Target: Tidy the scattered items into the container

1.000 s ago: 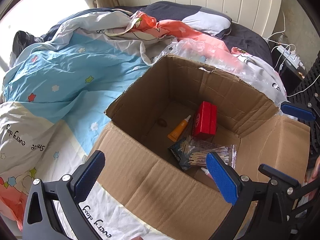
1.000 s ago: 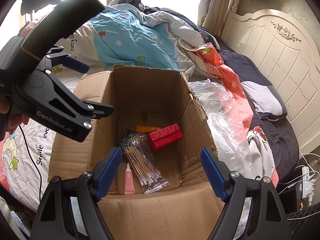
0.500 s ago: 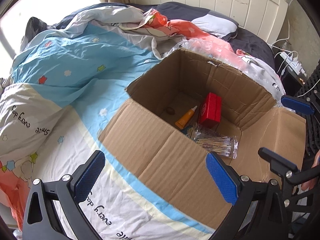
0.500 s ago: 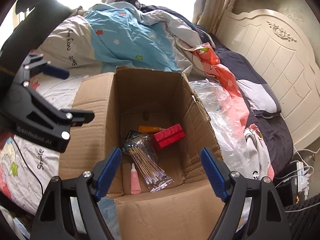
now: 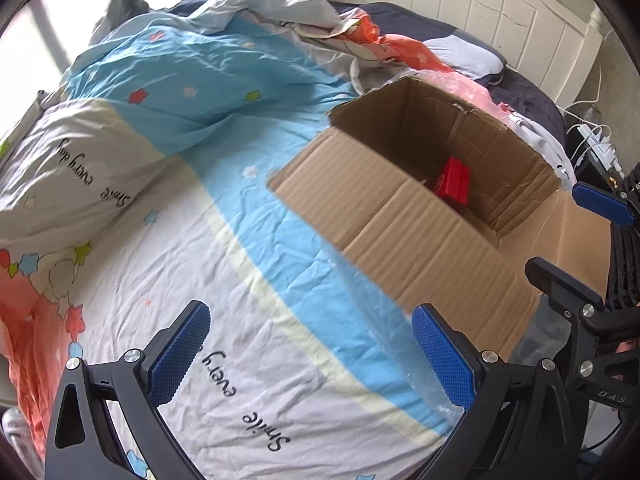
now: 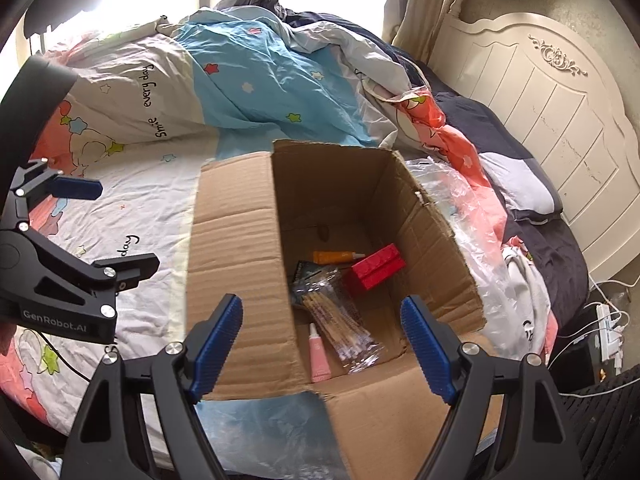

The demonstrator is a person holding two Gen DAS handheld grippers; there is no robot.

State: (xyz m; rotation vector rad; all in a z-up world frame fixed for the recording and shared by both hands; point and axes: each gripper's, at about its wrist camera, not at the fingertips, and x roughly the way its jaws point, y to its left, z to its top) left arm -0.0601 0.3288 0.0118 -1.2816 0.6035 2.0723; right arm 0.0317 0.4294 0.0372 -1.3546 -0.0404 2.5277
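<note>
An open cardboard box stands on the bed; it also shows in the left wrist view. Inside it lie a red box, an orange tube, a bag of cotton swabs, a pink tube and a dark packet. Only the red box shows in the left wrist view. My right gripper is open and empty above the box's near side. My left gripper is open and empty over the bedsheet, left of the box; it also shows in the right wrist view.
A rumpled blue, white and orange duvet covers the bed. Clear plastic film lies right of the box and more lies under its near flap. A white headboard and a power strip with cables are at the right.
My left gripper has pulled back and to the left, away from the box, so it now hangs over bare sheet. My right gripper has risen slightly and stays over the box.
</note>
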